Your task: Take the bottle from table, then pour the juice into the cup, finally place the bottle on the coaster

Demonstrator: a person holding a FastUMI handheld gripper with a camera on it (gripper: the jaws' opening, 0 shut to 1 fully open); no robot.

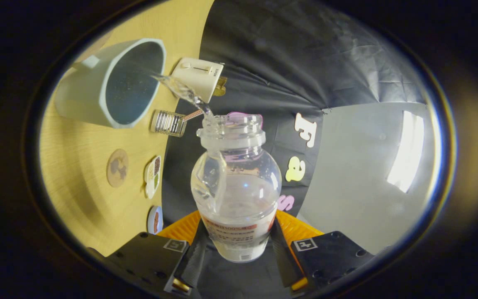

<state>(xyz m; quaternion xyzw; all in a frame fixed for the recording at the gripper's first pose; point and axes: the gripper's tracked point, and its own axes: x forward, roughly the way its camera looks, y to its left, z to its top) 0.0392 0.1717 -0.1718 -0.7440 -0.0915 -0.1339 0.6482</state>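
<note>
Pouring toward the cup (129, 83), the bottle (235, 187) sits clamped between the tongs (239, 249).

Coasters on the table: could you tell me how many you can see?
3: a round brown coaster below the cup, a pale patterned coaster beside it, and a third coaster near the gripper, partly hidden.

Bottle (236, 195) base hidden behind claw (237, 249) fingers; label text too small to read. Cup (112, 83) bottom lost in shadow. Small plate (155, 219) on worktop (98, 199) partly cut off by a finger.
</note>
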